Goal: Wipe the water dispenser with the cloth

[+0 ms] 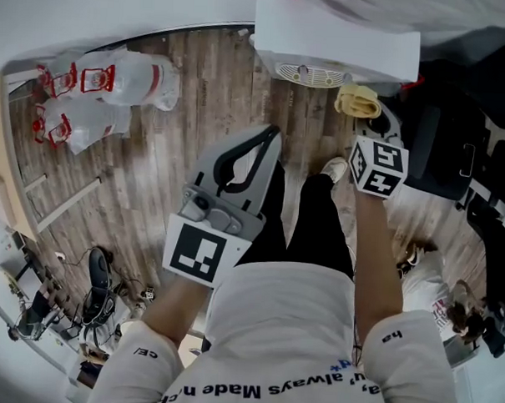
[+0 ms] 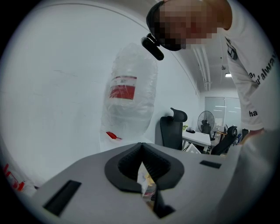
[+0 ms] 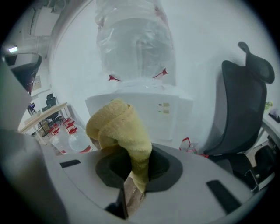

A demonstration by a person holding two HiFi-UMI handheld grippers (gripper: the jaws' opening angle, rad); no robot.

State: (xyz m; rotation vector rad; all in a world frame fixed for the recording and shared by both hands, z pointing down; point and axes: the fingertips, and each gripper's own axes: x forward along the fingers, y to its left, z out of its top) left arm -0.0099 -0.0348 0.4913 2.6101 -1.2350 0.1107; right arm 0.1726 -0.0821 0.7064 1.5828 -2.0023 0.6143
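Head view showed wrapped water bottles lying on the wooden floor at far left. Next came the left gripper, its fingers pressed together on nothing. Further right, the right gripper had its fingers clenched on the yellow cloth, held near the white front of the water dispenser, with a black office chair beyond.

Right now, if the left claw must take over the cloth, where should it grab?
Probably the rolled bulge of the cloth, which stands free above the right claw, coming from the left: the tail below is pinched in that claw's jaws.
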